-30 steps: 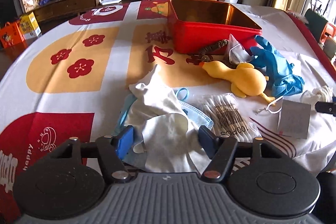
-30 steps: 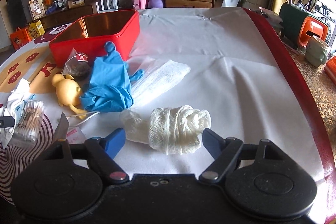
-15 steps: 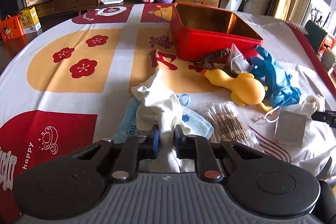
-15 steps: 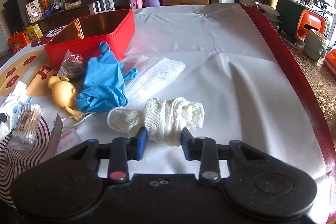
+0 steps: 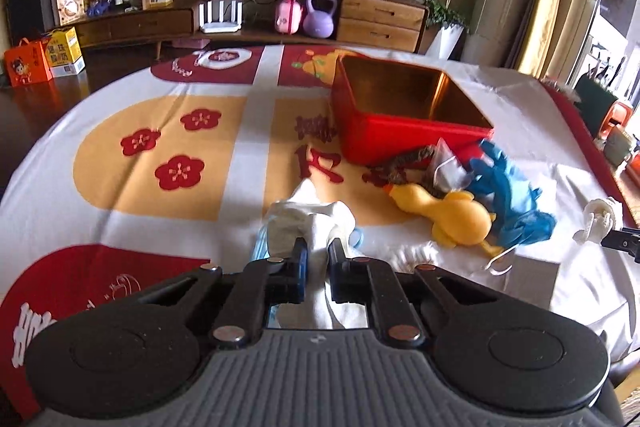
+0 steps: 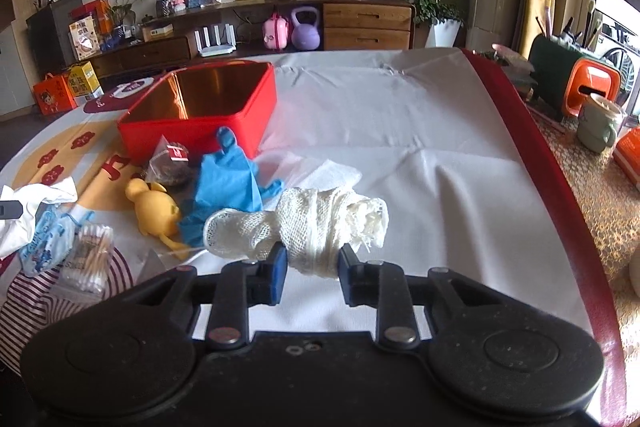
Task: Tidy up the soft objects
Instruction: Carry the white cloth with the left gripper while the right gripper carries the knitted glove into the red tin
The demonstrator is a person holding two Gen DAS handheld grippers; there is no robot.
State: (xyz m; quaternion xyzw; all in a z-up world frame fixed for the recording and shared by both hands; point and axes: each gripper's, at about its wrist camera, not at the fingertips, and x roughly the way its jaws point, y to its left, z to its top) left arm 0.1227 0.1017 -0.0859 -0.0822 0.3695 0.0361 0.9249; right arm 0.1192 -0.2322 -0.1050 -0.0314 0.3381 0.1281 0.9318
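My left gripper is shut on a white cloth, lifted off the table with a blue face mask hanging under it. My right gripper is shut on a white mesh bundle, raised above the tablecloth. An open red tin box with a gold inside stands beyond both. A blue glove and a yellow rubber chicken lie in front of the box. The lifted cloth and mask appear at the left edge of the right wrist view.
A pack of cotton swabs, a tea bag pouch and a clear gauze packet lie on the tablecloth. A white card rests near the chicken. A mug and holders stand off the right edge.
Both grippers closed from wide open, the left on the white cloth, the right on the mesh bundle. Both then rose, lifting their loads off the table.
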